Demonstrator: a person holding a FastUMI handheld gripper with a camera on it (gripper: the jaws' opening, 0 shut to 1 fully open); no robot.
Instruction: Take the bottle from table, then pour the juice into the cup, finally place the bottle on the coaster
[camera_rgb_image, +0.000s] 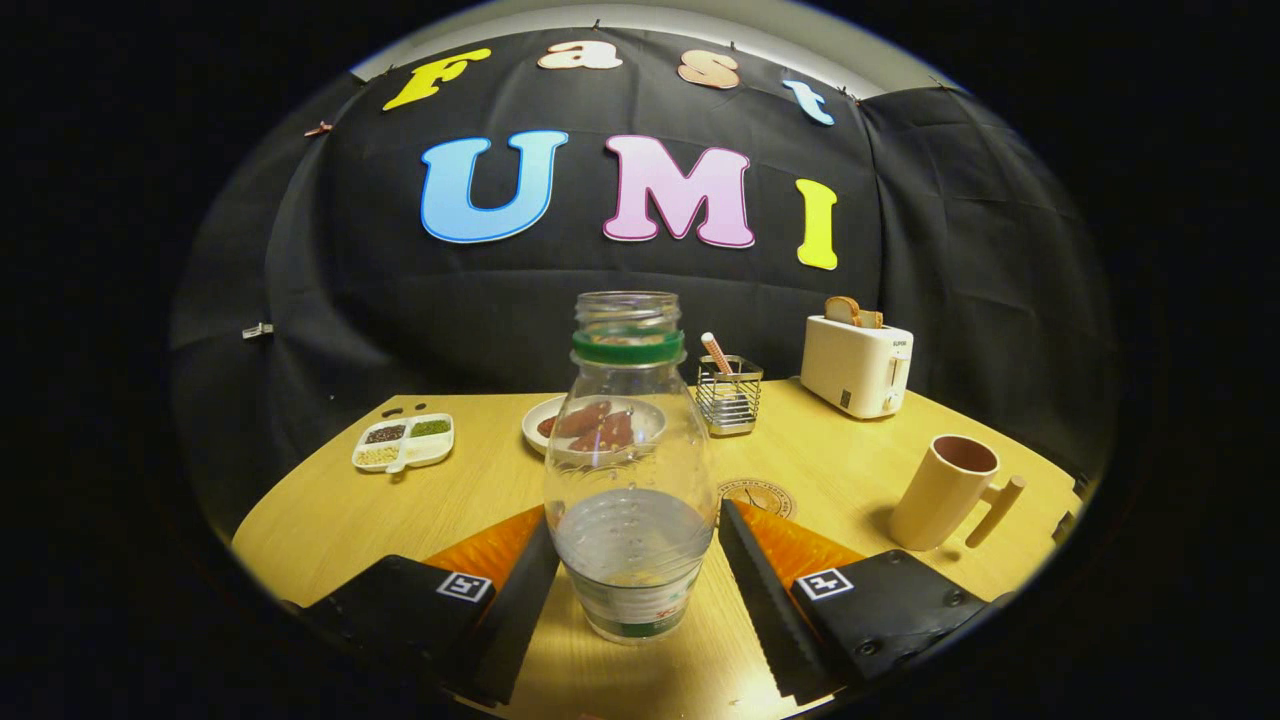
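A clear plastic bottle (628, 470) with a green neck ring and no cap stands upright between my fingers, with clear liquid filling about its lower third. My gripper (634, 525) is shut on the bottle, one fingertip (540, 545) against its left side and the other on its right side. The bottle's base is low over the wooden table (320, 510). A round patterned coaster (757, 494) lies just beyond the right finger, partly hidden by the bottle. A beige cup (945, 490) with a stick-like handle stands upright to the right, beyond the fingers.
At the back of the table are a white divided tray (404, 442) of seeds, a plate (545, 420) with brown food behind the bottle, a wire holder (729, 395) and a white toaster (856, 365) with bread.
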